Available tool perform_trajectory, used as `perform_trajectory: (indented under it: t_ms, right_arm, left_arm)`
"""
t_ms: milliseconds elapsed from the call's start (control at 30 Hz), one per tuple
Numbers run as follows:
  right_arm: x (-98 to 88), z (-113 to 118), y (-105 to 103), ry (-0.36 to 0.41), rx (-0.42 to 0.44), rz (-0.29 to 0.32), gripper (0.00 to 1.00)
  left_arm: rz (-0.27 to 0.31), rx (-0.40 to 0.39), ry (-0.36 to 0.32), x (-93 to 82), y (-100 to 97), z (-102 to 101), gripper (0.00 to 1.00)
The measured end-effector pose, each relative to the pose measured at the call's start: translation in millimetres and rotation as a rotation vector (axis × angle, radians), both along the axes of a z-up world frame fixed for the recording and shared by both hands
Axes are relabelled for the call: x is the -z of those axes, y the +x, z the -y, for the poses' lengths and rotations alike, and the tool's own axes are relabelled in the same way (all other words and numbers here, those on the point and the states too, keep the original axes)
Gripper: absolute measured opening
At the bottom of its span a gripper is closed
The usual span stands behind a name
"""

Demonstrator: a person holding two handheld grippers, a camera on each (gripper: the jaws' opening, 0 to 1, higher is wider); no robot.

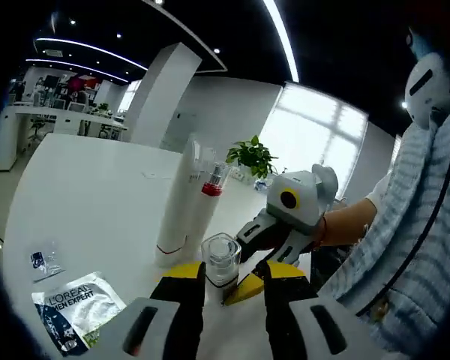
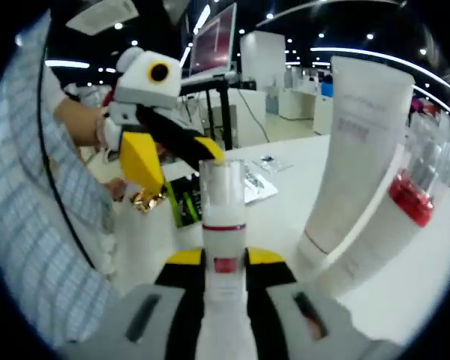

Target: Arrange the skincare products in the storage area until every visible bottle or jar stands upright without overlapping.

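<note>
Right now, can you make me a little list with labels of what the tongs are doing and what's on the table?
left tongs: closed on a small clear-capped bottle
right tongs: gripping a slim white bottle with a red band
standing nearby: tall white tube
leaning on the tube: red-collared bottle, tilted
lying flat: dark sachet
table: white

Blue-and-white checked sleeve [image 1: 416, 225], hand-held gripper [image 2: 223, 274] with black jaws, yellow tips, white housing.
</note>
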State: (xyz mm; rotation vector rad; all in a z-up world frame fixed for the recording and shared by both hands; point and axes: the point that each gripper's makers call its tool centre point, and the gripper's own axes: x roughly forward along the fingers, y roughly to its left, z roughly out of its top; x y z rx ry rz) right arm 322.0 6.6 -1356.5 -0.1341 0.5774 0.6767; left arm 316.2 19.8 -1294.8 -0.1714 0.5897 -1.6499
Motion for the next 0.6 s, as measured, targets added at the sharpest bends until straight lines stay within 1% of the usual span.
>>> perform_trajectory:
  t_ms: [67,133,200,367,400,533,600]
  right_arm:
    - [0.2,-0.1,0.0,-0.003,0.009,0.007,0.18]
    - [2.3,-0.5,-0.5,-0.004,0.015,0.001,0.18]
    - [1.8,0.8,0.9,0.003,0.029,0.01,0.18]
    - [3.1,1.2,-0.4,-0.004,0.036,0.023,0.18]
    - [2.6,1.5,-0.6,0.0,0.041,0.026,0.18]
    - [2.1,1.2,0.1,-0.002,0.042,0.025,0.19]
    - [2.3,1.1,0.7,-0.001,0.046,0.018,0.19]
  left_arm:
    - [-0.009,0.015,-0.011,-2.9,-4.0,3.9,0.32]
    - [0.004,0.03,-0.007,-1.5,-7.2,6.4,0.32]
    - [0.022,0.037,0.01,3.6,-7.8,7.2,0.31]
    - [0.009,0.056,0.004,2.2,-12.2,7.4,0.32]
    - [0.014,0.059,0.005,2.5,-12.8,7.6,0.31]
    - [0.029,0.051,0.024,7.2,-9.6,6.5,0.31]
    - [0.042,0.022,0.048,14.9,-1.9,2.0,0.31]
